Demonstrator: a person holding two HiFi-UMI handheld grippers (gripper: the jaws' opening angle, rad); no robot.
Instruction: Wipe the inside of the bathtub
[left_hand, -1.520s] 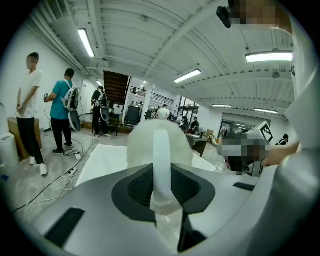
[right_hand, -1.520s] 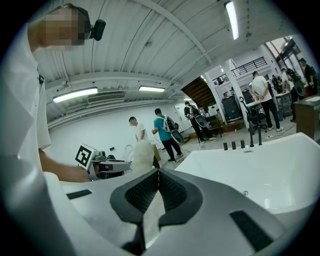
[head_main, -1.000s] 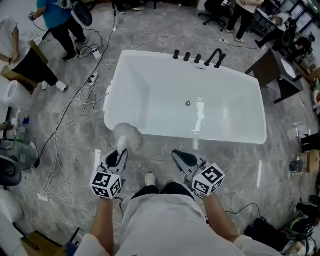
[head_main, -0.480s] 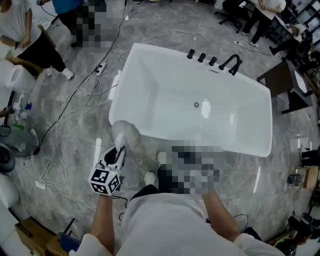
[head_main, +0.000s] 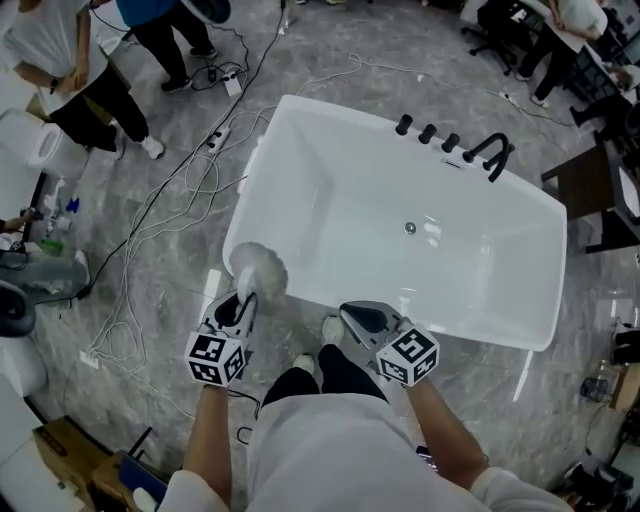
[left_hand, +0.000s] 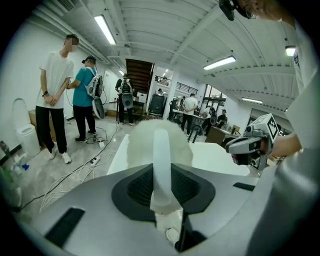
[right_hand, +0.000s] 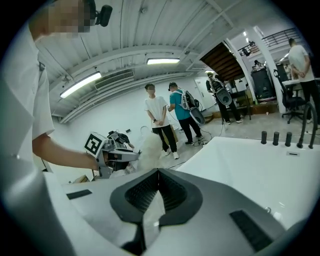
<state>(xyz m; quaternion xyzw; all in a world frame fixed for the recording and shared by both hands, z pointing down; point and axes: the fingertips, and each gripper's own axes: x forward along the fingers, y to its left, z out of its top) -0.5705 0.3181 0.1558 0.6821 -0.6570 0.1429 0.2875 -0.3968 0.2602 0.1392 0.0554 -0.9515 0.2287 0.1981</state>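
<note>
Grey marble floor (head_main: 150, 300) surrounds the white rectangular bathtub (head_main: 350, 200); at its near rim the left gripper (head_main: 243, 300) clamps a fluffy white brush (head_main: 258, 267), probably ready for wiping, the right gripper (head_main: 352, 312) beside it closed on nothing

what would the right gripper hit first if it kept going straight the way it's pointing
Probably the fluffy white duster head held in the left gripper. In the right gripper view it sits straight beyond the shut fingers of the right gripper. Depth is unclear.
</note>
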